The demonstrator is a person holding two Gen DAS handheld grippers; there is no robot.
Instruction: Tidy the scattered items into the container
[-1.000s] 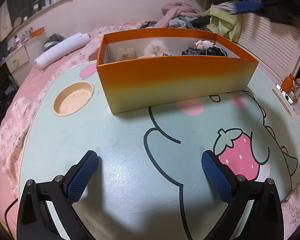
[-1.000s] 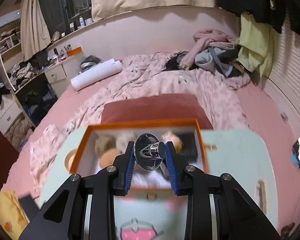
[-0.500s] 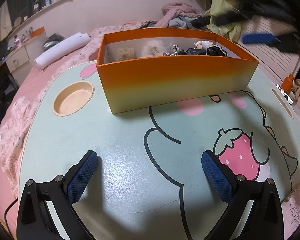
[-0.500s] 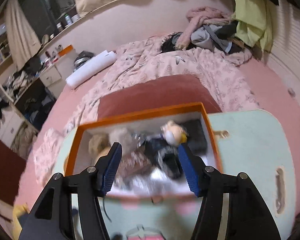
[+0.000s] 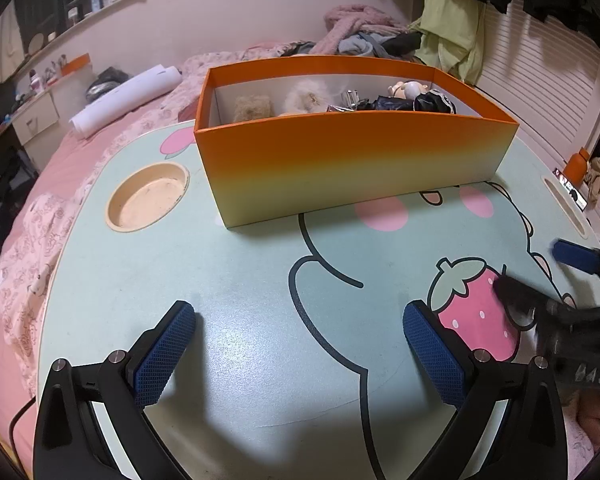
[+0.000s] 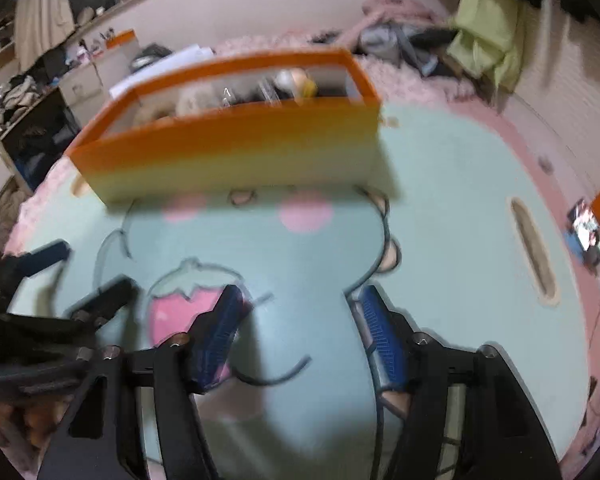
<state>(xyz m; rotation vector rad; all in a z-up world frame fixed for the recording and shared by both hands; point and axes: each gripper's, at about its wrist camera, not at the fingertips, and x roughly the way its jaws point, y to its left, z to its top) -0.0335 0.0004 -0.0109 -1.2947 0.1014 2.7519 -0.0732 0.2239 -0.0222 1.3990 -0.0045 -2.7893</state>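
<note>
Orange-to-cream cardboard box [image 5: 352, 160] at 12 o'clock on the mint cartoon-printed table [image 5: 240, 300], holding fluffy plush toys [image 5: 308, 96] and dark clutter. Left gripper [image 5: 298, 336] spread wide, empty. Right gripper [image 6: 300, 320] parted, empty, blurred.

Left tool [image 5: 298, 316]: we see its blue pads spread wide over the counter [image 5: 240, 280], gripping nothing.
Box [image 5: 352, 160]: orange, by the counter's far edge, with plush toys [image 5: 308, 96] and dark items inside.
Cup recess [image 5: 148, 196]: near the counter's left edge, beside the box.
Right tool [image 5: 540, 276]: blurred, at the right edge, near the strawberry print [image 5: 472, 312].
</note>
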